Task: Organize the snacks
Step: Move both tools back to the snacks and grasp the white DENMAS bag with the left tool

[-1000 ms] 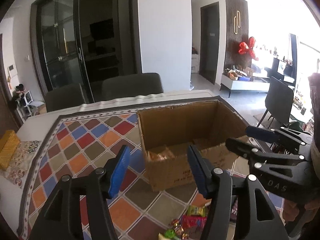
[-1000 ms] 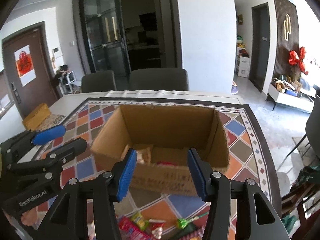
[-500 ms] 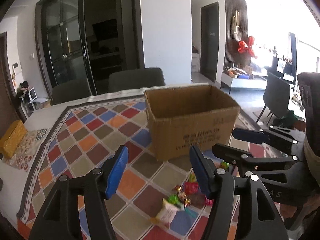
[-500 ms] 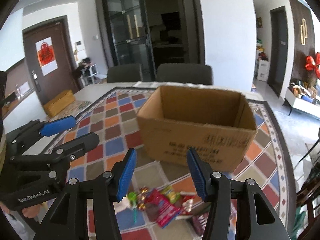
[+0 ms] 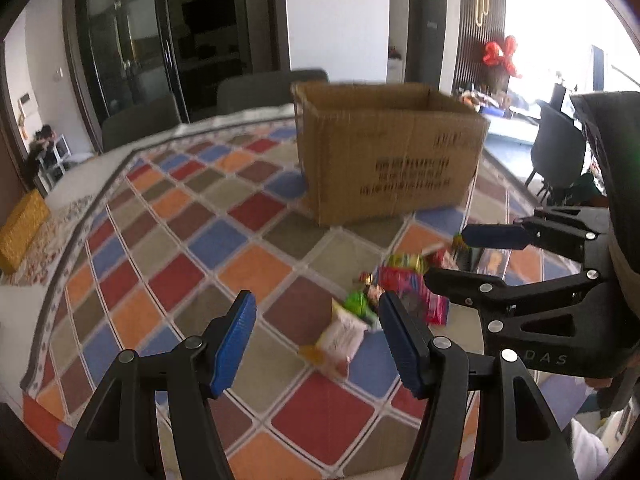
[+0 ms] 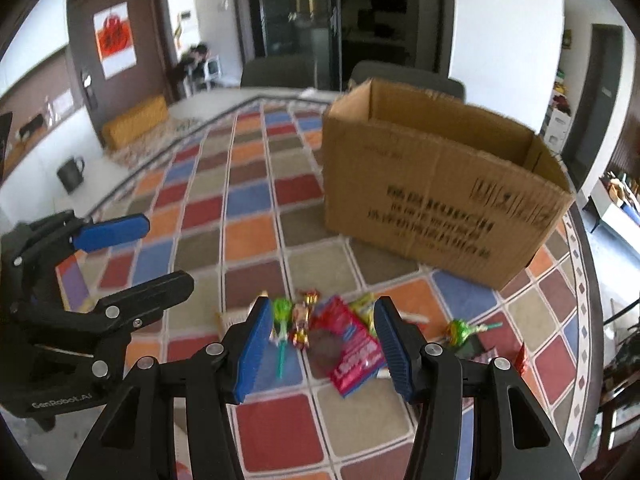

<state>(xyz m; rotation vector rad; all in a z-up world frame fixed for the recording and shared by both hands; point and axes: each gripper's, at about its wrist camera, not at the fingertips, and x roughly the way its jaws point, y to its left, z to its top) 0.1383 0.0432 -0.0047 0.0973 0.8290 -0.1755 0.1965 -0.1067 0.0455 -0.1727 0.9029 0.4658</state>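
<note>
An open cardboard box [image 5: 392,152] [image 6: 436,184] stands on the chequered tablecloth. In front of it lies a pile of snacks: a red packet [image 6: 354,348] [image 5: 404,284], a green lollipop [image 6: 282,316], wrapped candies [image 6: 302,322] and a white-and-orange packet [image 5: 338,338]. A second green lollipop [image 6: 460,330] lies to the right. My left gripper [image 5: 318,340] is open and empty, just left of the pile. My right gripper [image 6: 320,344] is open and empty, low over the red packet and candies.
The chequered cloth [image 5: 180,240] covers the table. A yellow box [image 5: 20,232] [image 6: 134,120] lies at the far left edge. A dark mug [image 6: 72,174] stands on the left. Dark chairs [image 5: 272,84] stand behind the table.
Both grippers have drawn back from the box and dropped low toward the snack pile. The box inside is hidden now; the snacks lie between and ahead of the fingers.
</note>
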